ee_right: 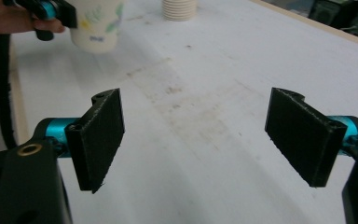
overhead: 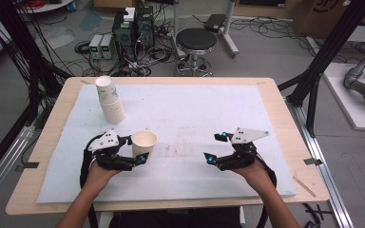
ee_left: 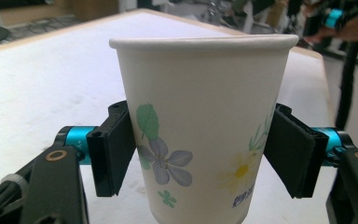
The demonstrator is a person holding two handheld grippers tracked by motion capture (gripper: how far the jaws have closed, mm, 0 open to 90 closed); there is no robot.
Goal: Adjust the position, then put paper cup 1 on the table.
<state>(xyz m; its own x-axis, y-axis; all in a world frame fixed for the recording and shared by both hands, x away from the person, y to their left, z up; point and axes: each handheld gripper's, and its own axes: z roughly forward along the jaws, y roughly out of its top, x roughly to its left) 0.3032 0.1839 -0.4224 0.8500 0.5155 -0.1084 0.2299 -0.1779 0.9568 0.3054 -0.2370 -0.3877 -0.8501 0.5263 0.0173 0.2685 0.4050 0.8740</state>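
cup print: paper cup (ee_left: 200, 135) between the left gripper's (ee_left: 200, 154) jaws carries small dark blue lettering low on its wall, beside the yellow flower; too blurred and cut off to read
cup pattern: green leaf, purple flower, yellow flower, no words in them
cup, far: same cup (ee_right: 97, 23) seen from the right gripper view, print unreadable
cup stack: stack of cups (overhead: 109, 99), no legible marks
boxes on floor: grey units (overhead: 100, 46) behind the table, labels too small to read
readable text overall: none
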